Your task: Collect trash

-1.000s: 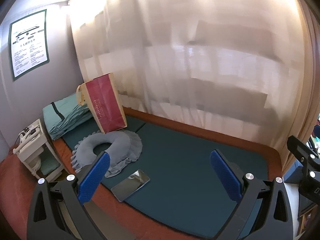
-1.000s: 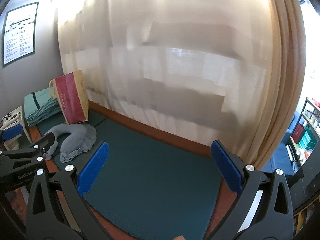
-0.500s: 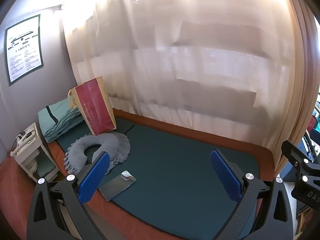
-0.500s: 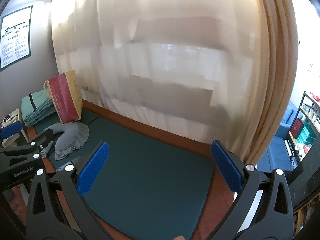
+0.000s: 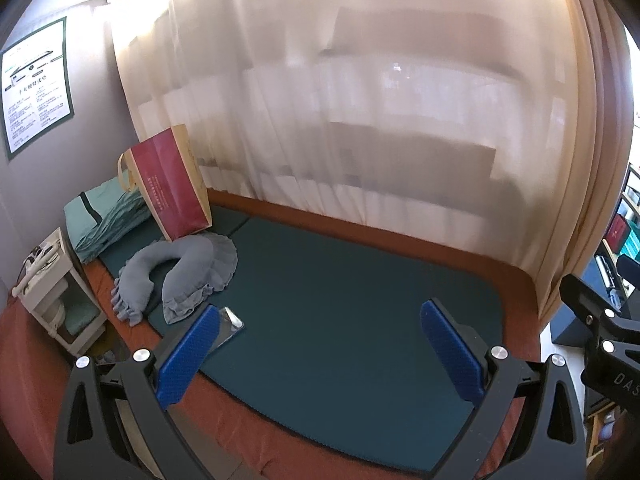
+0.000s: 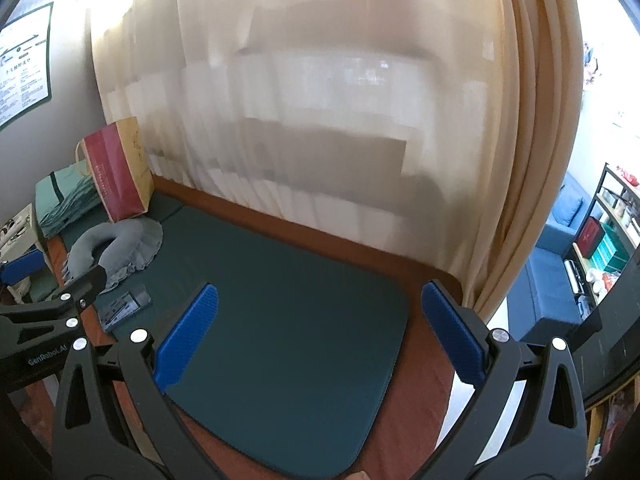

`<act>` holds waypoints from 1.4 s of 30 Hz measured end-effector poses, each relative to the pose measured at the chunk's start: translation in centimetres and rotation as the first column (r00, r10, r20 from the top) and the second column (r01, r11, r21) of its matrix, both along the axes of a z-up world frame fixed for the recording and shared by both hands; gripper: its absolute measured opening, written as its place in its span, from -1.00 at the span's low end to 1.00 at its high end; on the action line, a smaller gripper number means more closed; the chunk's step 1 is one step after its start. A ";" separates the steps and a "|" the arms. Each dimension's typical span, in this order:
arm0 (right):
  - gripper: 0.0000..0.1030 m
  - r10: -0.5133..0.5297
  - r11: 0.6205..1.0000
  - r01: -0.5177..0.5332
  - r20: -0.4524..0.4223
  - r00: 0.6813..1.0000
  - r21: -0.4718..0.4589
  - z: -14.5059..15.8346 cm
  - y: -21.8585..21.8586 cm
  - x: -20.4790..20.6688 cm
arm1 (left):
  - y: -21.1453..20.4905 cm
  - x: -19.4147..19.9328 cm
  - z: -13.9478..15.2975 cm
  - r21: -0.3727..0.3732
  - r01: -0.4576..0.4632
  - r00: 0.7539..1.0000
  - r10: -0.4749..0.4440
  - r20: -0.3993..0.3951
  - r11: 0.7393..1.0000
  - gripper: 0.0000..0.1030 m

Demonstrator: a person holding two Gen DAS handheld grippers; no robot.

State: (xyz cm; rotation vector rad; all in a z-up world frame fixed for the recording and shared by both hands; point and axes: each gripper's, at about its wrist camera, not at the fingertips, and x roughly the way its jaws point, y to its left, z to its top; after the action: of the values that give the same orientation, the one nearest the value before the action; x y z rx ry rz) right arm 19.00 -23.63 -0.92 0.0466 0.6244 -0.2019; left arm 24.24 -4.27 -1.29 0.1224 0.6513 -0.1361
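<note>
A red paper bag (image 5: 172, 188) stands against the curtain at the back left of a dark green mat (image 5: 340, 312); it also shows in the right wrist view (image 6: 118, 176). A flat shiny phone-like slab (image 5: 229, 326) lies on the mat's near left part, partly behind my left finger; in the right wrist view (image 6: 124, 306) it lies left of my gripper. My left gripper (image 5: 320, 350) is open and empty above the mat. My right gripper (image 6: 320, 336) is open and empty above the mat. No clear piece of trash shows.
A grey frilled neck pillow (image 5: 180, 272) lies by the bag. Folded green bedding (image 5: 104, 216) lies at far left. A white bedside stand (image 5: 60, 292) is beside the bed. Cream curtains (image 5: 360, 120) close the back. Shelves (image 6: 600, 240) and a blue sofa (image 6: 560, 248) are at right.
Both grippers have drawn back and swung right, so the bag, pillow and slab look smaller and farther left. Both stay open.
</note>
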 end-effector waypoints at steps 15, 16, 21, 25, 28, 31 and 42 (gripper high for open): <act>-0.72 0.039 0.996 -0.039 -0.008 0.999 0.083 -1.5 1.2 -0.1 | 0.7 0.2 -1.4 -0.025 0.062 0.994 -0.064 -0.094 0.998 -0.99; -0.80 0.045 0.996 -0.044 -0.006 0.999 0.077 -1.5 1.4 -0.2 | 0.8 0.1 -1.4 -0.017 0.060 0.994 -0.062 -0.093 0.998 -0.99; -0.82 0.065 0.996 -0.066 0.014 0.998 0.059 -1.4 2.4 -0.3 | 1.2 0.0 -1.3 -0.018 0.073 0.995 -0.074 -0.061 0.997 -0.98; -0.73 0.064 0.997 -0.064 0.007 0.998 0.048 -1.6 2.9 0.0 | 1.4 -0.3 -0.9 -0.003 0.068 0.997 -0.068 -0.027 0.998 -0.96; 0.66 0.059 0.997 -0.059 -0.004 0.998 0.051 -1.8 3.3 0.0 | 1.6 -0.1 -1.1 0.003 0.056 0.997 -0.056 -0.045 0.998 -0.95; 0.92 0.055 0.998 -0.057 0.043 0.998 0.028 -1.6 3.8 -0.4 | 2.0 0.2 -1.6 0.021 0.037 0.997 -0.036 -0.062 0.999 -0.95; 0.94 0.049 0.999 -0.049 0.052 0.997 0.000 -1.7 4.4 0.3 | 3.0 0.2 -1.4 0.000 0.040 0.999 -0.040 -0.002 0.999 0.79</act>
State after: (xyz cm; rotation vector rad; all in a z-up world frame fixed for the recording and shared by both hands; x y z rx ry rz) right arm 19.26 -19.26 -2.60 0.0376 0.5731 -0.1521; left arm 24.40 -1.28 -2.71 0.1360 0.6511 -0.1749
